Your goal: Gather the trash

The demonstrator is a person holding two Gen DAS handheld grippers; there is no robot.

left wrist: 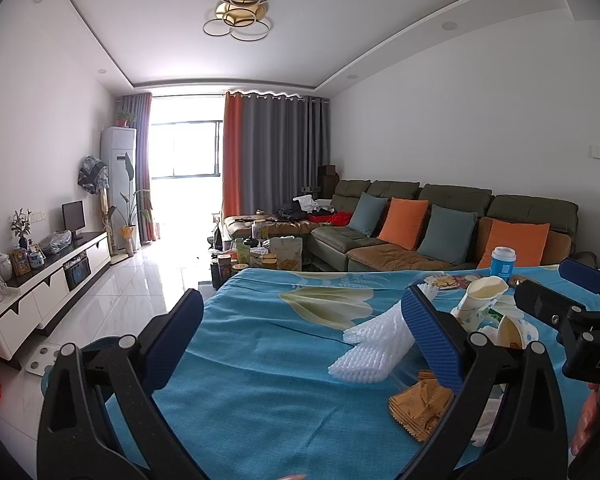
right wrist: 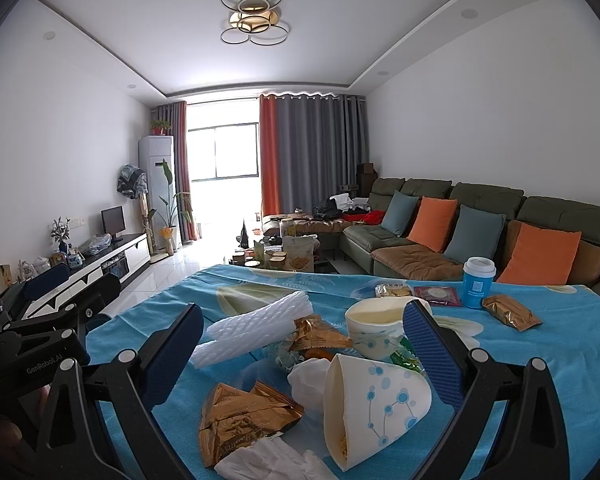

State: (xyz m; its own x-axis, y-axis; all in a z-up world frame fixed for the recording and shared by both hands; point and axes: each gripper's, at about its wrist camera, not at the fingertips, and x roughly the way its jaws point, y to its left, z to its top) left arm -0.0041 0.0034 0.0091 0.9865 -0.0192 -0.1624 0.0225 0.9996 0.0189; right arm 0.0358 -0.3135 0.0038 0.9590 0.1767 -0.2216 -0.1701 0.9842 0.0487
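Note:
Trash lies on a table under a blue flowered cloth (right wrist: 240, 284). White foam fruit netting (right wrist: 256, 326) lies left of centre, also in the left wrist view (left wrist: 374, 340). Gold snack wrappers (right wrist: 244, 416) and crumpled tissue (right wrist: 272, 462) lie near me. A tipped paper cup (right wrist: 374, 400) lies in front of an upright one (right wrist: 374, 330). My right gripper (right wrist: 304, 348) is open above this pile, holding nothing. My left gripper (left wrist: 304, 328) is open and empty over the cloth, left of the netting; a gold wrapper (left wrist: 420, 404) lies under its right finger.
A blue lidded cup (right wrist: 477, 282), two flat snack packets (right wrist: 394, 291) and another gold wrapper (right wrist: 510, 312) sit at the table's far right. Beyond are a cluttered coffee table (left wrist: 260, 254), a sofa with cushions (left wrist: 440, 232), a TV cabinet (left wrist: 48, 284) and tiled floor (left wrist: 140, 280).

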